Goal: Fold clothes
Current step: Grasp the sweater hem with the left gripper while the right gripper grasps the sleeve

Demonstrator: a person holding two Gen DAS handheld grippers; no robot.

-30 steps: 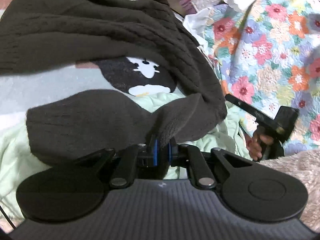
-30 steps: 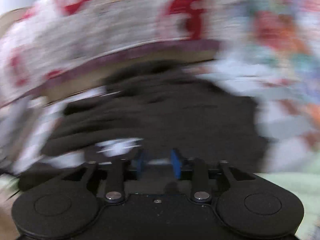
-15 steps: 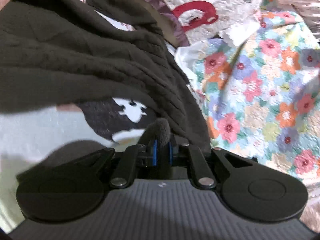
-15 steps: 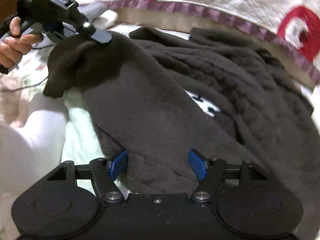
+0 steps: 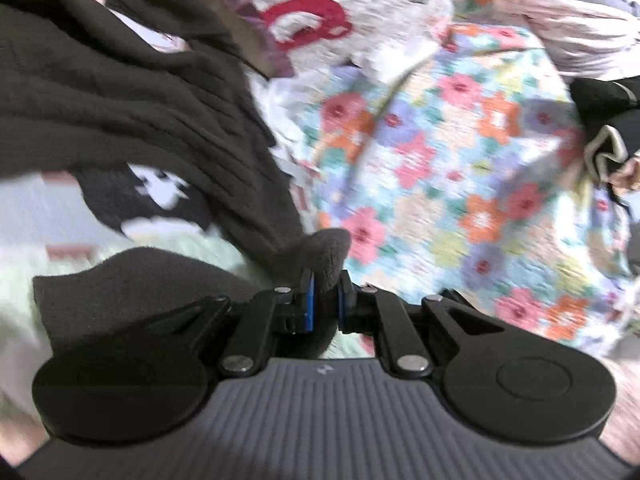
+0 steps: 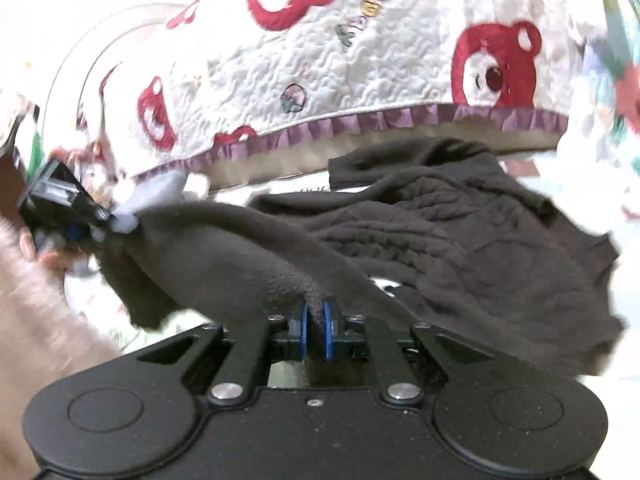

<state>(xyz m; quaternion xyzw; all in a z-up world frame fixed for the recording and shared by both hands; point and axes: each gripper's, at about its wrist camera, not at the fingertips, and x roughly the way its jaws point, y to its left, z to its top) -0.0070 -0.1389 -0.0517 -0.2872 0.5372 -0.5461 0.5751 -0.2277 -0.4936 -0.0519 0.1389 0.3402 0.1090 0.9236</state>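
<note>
Brown knit sweater (image 6: 420, 248) lies on the bed, one edge raised between both tools: the left tool (image 5: 325, 300) and the right tool (image 6: 316, 330) each pinch that edge, probably to carry it across for a fold. Bear-print quilt (image 6: 360, 60) lies behind.

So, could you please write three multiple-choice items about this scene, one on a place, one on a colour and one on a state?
1. Where does the dark brown knitted sweater lie?
A. on the bed, below the white quilt with red bears
B. in a basket
C. on a hanger

2. What colour are the pads of the right gripper?
A. red
B. blue
C. yellow

3. How is the left gripper?
A. open, empty
B. shut on a plastic bag
C. shut on the sweater

Answers: 1 A, the quilt's purple frill runs just above the sweater; 2 B, blue pads pinch the fabric; 3 C, brown knit sits between its pads.
</note>
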